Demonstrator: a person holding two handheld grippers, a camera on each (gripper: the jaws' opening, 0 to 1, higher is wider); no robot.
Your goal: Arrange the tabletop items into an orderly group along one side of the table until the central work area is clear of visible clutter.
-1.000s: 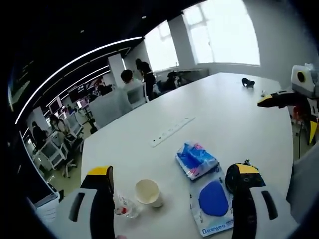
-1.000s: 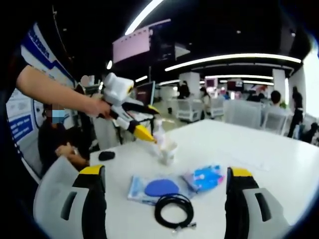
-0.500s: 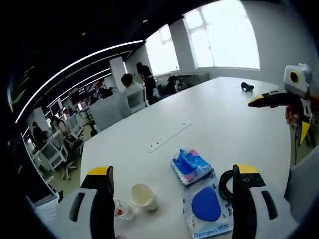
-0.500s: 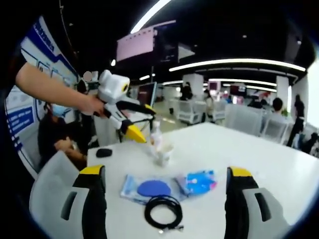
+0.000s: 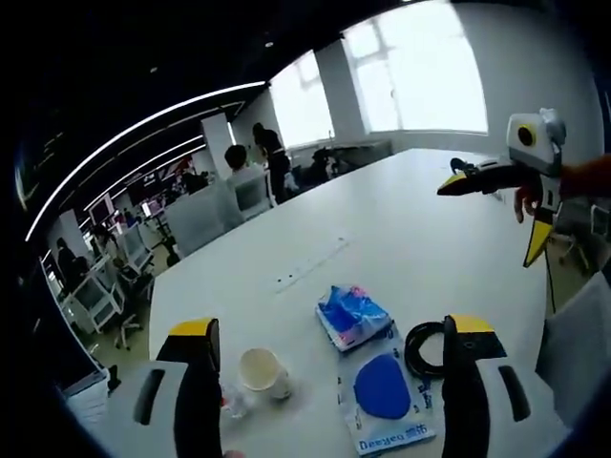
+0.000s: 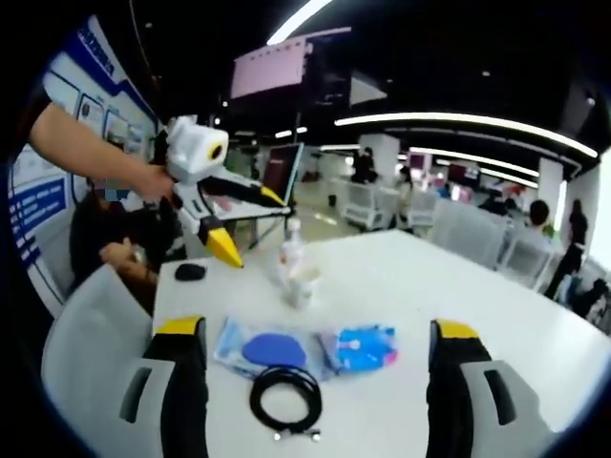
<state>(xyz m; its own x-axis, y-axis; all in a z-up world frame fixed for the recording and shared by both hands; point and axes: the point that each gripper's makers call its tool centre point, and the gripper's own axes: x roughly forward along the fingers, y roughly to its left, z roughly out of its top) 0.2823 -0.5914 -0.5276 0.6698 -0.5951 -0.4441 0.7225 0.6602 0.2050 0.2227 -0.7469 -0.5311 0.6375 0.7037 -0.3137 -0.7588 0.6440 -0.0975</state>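
Both the left gripper point(image 5: 323, 382) and right gripper point(image 6: 311, 382) gape released at lower frame, above the coiled cable point(image 6: 284, 395) and paper cup point(image 5: 263, 370).

White table point(image 5: 430, 239), blue packet point(image 5: 349, 315), black cable coil point(image 6: 284, 397), cream cup point(image 5: 262, 370).

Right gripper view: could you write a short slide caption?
Open right gripper above a black cable coil, blue packets and paper cup.

Both grippers point(image 5: 325, 382) point(image 6: 310, 382) raised, fingers apart
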